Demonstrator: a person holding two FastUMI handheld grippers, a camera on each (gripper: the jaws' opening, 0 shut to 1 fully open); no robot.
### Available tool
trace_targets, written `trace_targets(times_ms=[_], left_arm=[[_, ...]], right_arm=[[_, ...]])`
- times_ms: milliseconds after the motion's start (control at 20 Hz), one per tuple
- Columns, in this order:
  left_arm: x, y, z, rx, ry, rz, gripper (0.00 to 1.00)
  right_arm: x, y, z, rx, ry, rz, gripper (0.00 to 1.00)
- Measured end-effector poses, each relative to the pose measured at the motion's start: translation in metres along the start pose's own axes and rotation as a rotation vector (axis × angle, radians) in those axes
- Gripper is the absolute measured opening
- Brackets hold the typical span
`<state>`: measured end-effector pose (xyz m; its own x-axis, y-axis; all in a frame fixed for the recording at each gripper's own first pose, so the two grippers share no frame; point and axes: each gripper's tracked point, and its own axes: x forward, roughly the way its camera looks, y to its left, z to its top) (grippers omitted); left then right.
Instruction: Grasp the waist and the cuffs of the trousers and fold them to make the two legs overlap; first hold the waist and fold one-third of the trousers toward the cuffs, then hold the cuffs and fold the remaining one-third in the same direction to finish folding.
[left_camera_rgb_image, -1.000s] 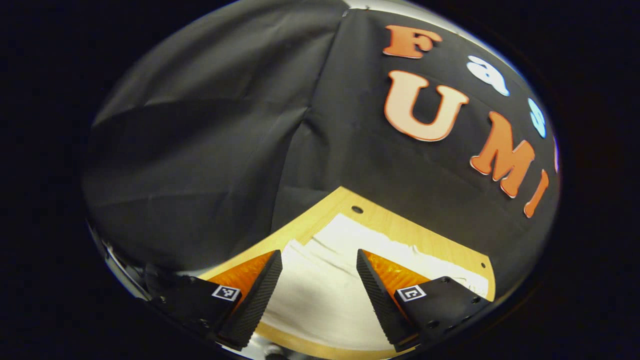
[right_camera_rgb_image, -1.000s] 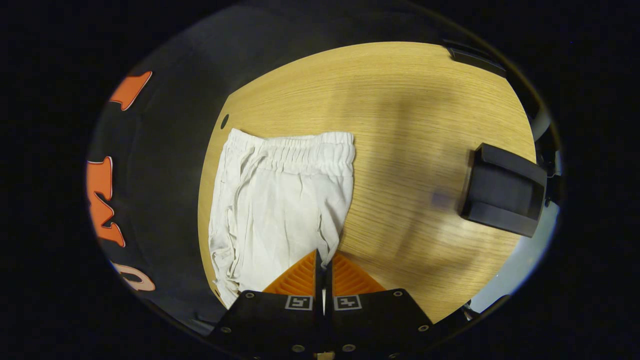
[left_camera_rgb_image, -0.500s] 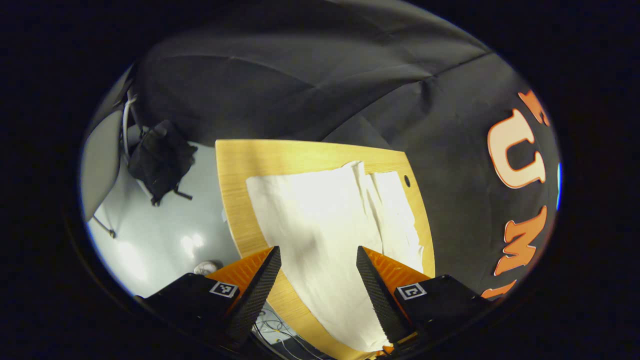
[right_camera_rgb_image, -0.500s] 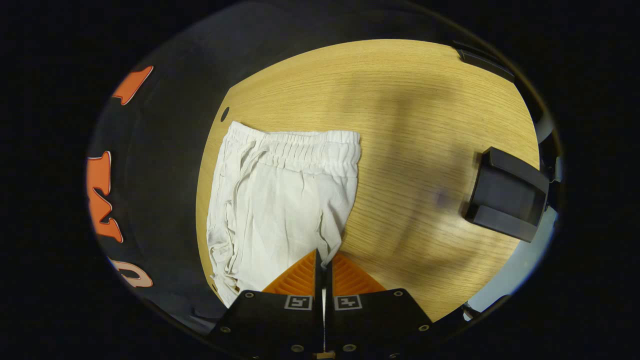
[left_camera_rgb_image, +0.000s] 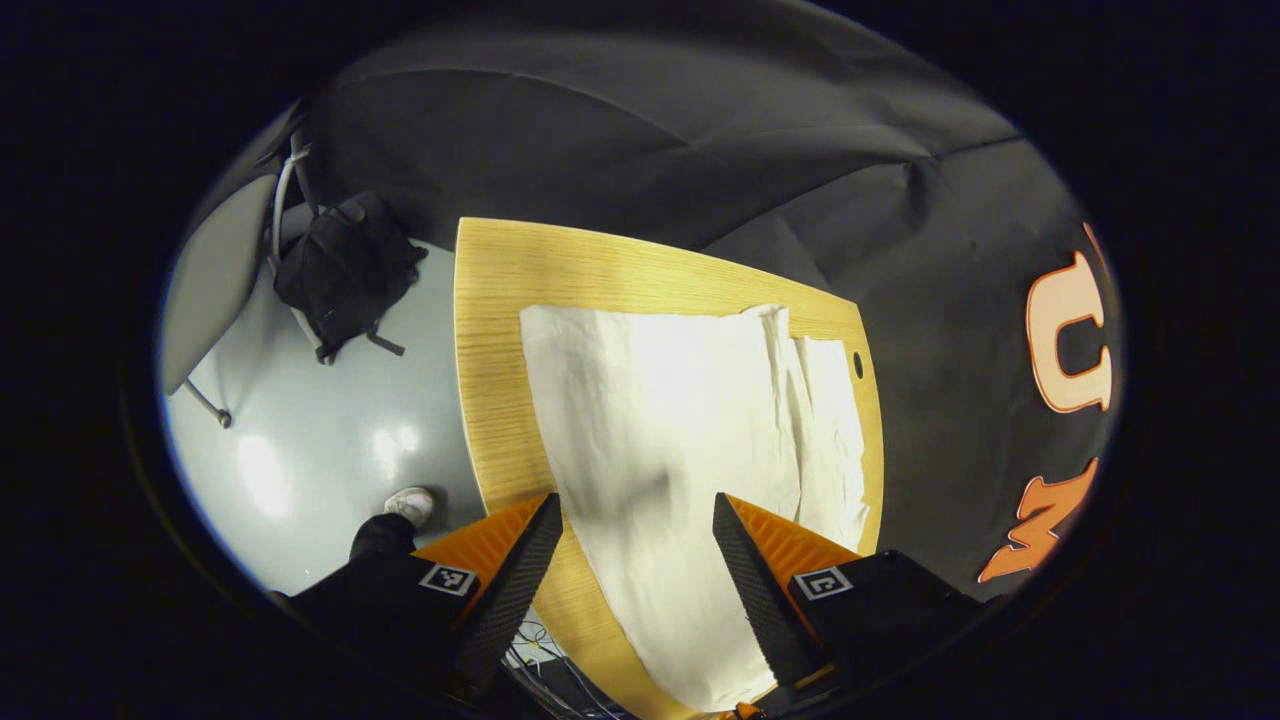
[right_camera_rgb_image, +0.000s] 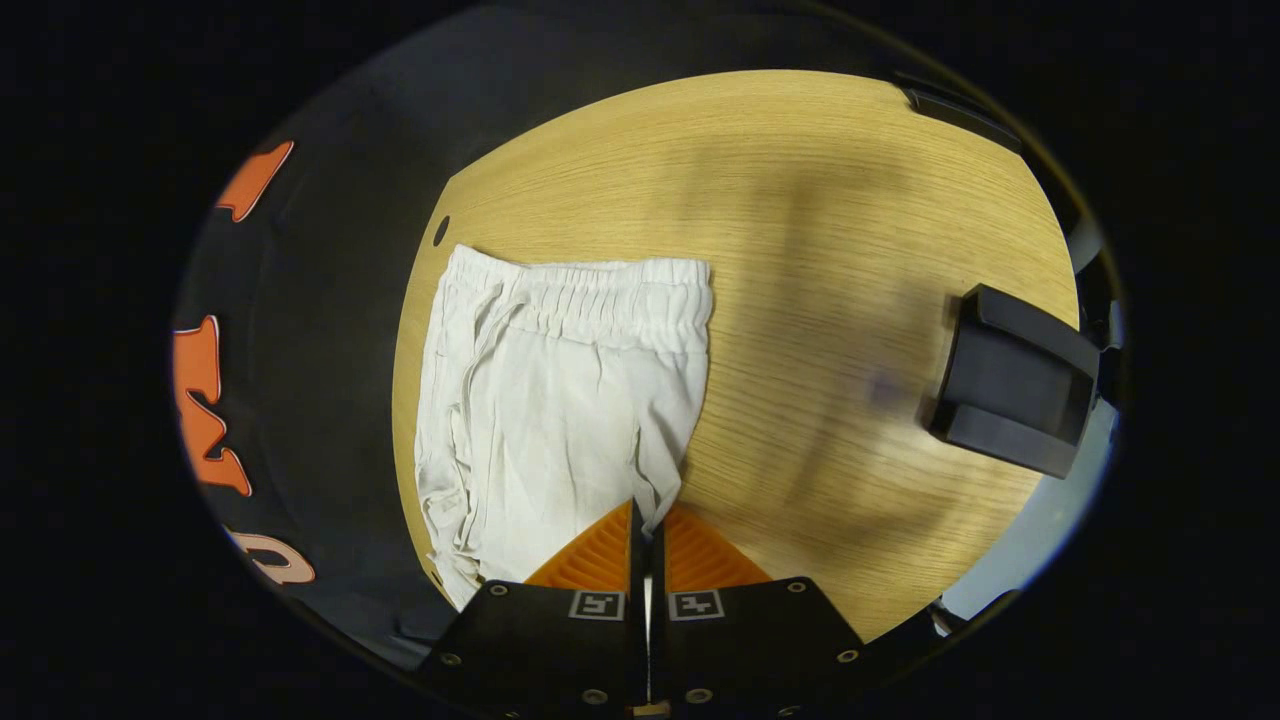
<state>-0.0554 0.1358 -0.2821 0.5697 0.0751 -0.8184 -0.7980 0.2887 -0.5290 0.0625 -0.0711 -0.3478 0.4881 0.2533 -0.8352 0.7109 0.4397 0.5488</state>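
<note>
We see the white trousers (left_camera_rgb_image: 680, 450) lying flat on the wooden counter (left_camera_rgb_image: 500, 330), near its edge by the black cloth wall. In the left gripper view, the left tongs (left_camera_rgb_image: 635, 560) hover above the trouser legs with the two fingers spread apart and nothing between them. A dark bag (left_camera_rgb_image: 345, 265) lies on the grey floor (left_camera_rgb_image: 300, 450) beside the counter.

In the right gripper view, the elastic waist (right_camera_rgb_image: 600, 295) is at the far side, and the right tongs (right_camera_rgb_image: 645, 545) are clenched on the near edge of the trousers (right_camera_rgb_image: 550, 400). A black block (right_camera_rgb_image: 1015, 395) stands on the counter (right_camera_rgb_image: 800, 200), well apart from the cloth.
</note>
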Motion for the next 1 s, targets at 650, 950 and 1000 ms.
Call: trace_targets(times_ms=[650,950,1000], left_arm=[[0.01,0.019,0.002,-0.032,0.018,0.125,0.55],[0.03,0.01,0.0,-0.153,0.073,0.086,0.16],[0.029,0.011,-0.001,-0.144,0.082,0.088,0.08]], right_arm=[[0.0,-0.001,0.0,0.006,0.007,-0.014,0.01],[0.0,0.0,0.001,-0.03,0.019,-0.019,0.02],[0.0,0.0,0.001,-0.036,0.019,-0.02,0.02]])
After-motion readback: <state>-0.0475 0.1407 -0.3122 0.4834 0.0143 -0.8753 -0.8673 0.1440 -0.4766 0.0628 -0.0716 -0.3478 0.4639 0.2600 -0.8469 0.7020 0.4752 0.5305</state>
